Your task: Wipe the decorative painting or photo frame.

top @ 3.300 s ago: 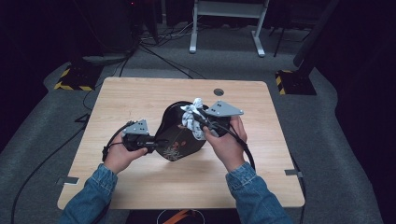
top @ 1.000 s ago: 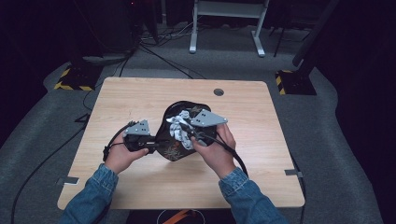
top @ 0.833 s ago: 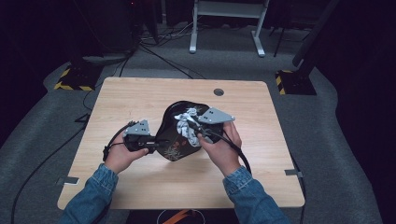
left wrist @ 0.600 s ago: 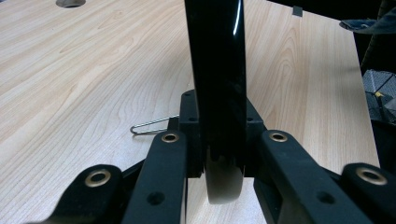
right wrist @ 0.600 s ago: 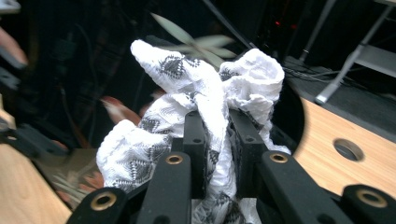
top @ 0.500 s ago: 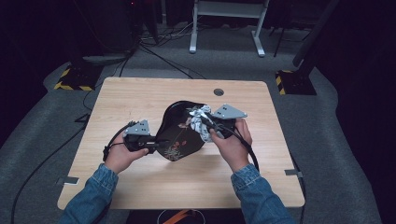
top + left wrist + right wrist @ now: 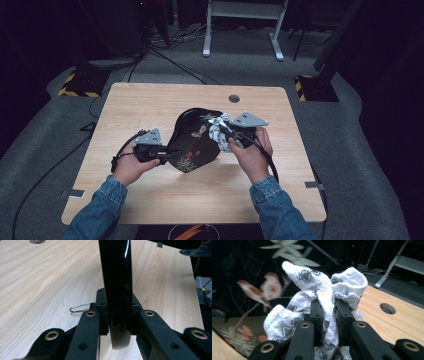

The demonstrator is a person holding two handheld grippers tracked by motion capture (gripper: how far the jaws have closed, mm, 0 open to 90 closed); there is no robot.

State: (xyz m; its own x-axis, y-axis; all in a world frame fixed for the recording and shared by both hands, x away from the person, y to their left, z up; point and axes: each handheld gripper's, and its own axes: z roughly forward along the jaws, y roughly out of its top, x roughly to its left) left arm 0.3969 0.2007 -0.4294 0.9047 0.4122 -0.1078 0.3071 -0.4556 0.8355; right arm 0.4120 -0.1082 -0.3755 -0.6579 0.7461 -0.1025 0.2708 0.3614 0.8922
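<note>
Presently: one wooden counter (image 7: 150, 210), cable hole near its far edge. One black lacquered tray (image 7: 192, 142) painted with birds and flowers, tilted up off the counter, its rim pinched between the pressed jaws of the left tool (image 7: 117, 322), likely to steady the painted face for wiping. One white patterned cloth (image 7: 312, 300), bunched, clamped in the right tool (image 7: 329, 315) and held against the tray's upper right, apparently for cleaning.

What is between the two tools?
The black tray, seen from the high view. The left tool pinches its edge, and the right tool presses a white cloth against it.
</note>
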